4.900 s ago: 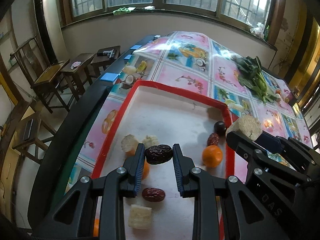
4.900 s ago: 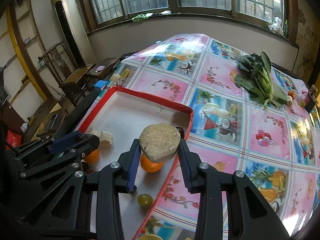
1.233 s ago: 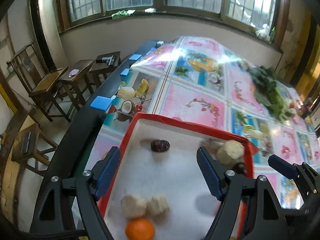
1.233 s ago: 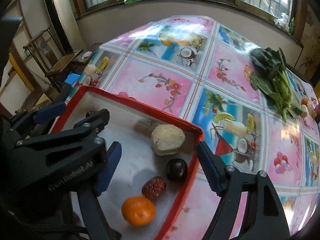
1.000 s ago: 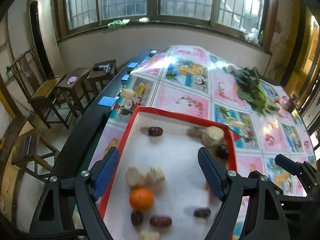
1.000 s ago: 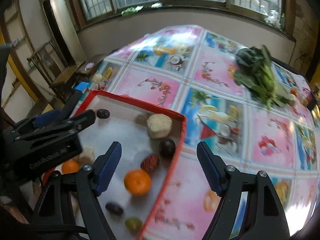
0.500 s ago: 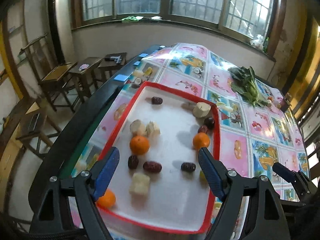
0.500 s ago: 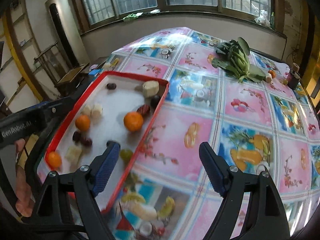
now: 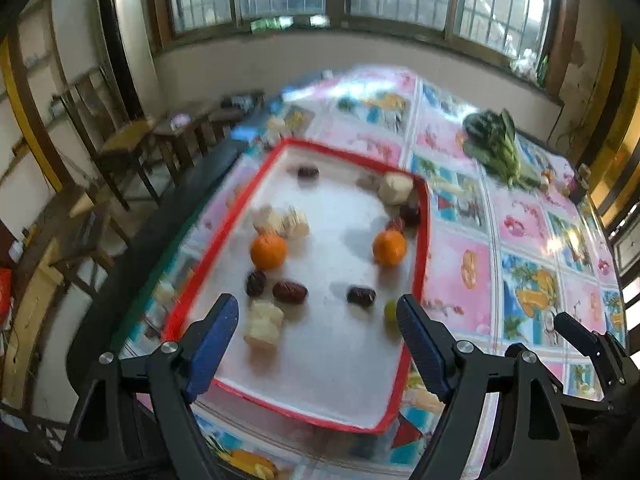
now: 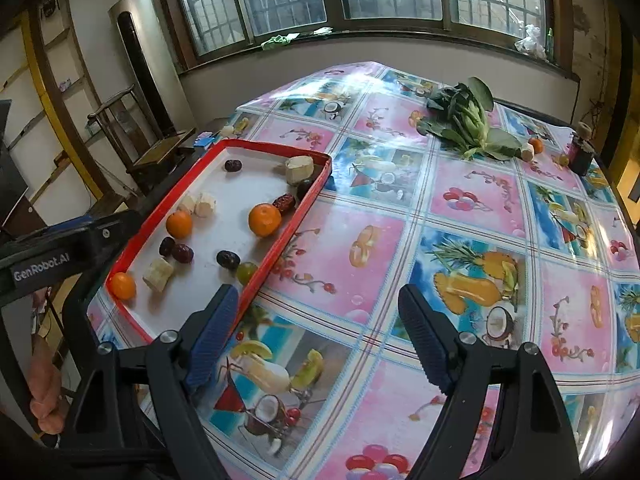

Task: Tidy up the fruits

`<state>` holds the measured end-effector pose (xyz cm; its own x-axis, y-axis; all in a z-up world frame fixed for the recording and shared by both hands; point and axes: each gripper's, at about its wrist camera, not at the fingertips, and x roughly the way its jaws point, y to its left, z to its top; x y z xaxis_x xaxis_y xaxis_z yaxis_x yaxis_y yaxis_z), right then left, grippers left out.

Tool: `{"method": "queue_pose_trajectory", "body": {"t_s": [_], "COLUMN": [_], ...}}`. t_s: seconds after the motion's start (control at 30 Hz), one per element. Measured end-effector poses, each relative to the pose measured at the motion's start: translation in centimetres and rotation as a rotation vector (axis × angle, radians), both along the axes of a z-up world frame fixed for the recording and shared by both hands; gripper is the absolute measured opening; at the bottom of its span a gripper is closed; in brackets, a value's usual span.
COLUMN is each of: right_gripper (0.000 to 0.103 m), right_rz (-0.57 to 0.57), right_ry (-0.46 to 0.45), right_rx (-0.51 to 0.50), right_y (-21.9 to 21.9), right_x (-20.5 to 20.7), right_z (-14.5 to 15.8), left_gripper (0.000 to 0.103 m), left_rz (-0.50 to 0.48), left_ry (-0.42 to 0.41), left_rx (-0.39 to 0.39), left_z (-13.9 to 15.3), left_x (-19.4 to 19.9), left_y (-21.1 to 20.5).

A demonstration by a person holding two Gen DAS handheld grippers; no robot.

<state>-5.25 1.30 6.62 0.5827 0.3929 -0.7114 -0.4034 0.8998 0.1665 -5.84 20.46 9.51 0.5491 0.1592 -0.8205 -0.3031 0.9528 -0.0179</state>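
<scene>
The left gripper (image 9: 318,334) points steeply downward with its two blue-padded fingers (image 9: 212,332) spread wide and nothing between them. The right gripper (image 10: 320,332) also tilts downward, its jaws equally wide apart and empty. In the right wrist view, the left gripper's black body reaches in from the left edge, and a person's hand (image 10: 44,392) shows below it.
</scene>
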Motion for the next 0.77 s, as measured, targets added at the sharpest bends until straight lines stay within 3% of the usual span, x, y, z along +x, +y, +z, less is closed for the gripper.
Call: {"method": "queue_pose_trajectory", "body": {"t_s": [0.17,0.27,0.4,0.6,0.7,0.77], "right_gripper": [0.082,0.082,0.082,0.082,0.082,0.082], "right_rz": [0.007,0.011,0.019,0.048,0.058,0.057], "right_ry": [0.008,0.012,0.010,0.006,0.011,0.008], "right_rx": [-0.025,-0.025,-0.029,-0.038,-0.039,-0.043], "right_y": [-0.4,-0.7,-0.5,0.6,0.9,1.0], "right_x": [0.0,-0.2,-0.3,-0.5,-0.6,-0.6], "right_z": [-0.8,-1.0,-1.0,-1.1,-1.2,-1.2], "left_gripper": [0.081,0.081,0.081,0.085,0.088,0.088], "left_rz": [-0.017,-0.017,-0.074,-0.036,-0.014,-0.022], "left_ry": [0.088,0.024,0.002,0.009,0.018,0.015], "left_rx": [-0.032,0.027,-0.109,-0.016,0.092,0.091], "left_z": [-1.3,-0.6,-0.3,-0.4,-0.6,-0.6], "left_x": [0.0,-1.2,-1.7,-1.7,-1.7,-1.7], "left_y": [0.2,-0.4,-0.1,-0.4,-1.2,-1.3]}}
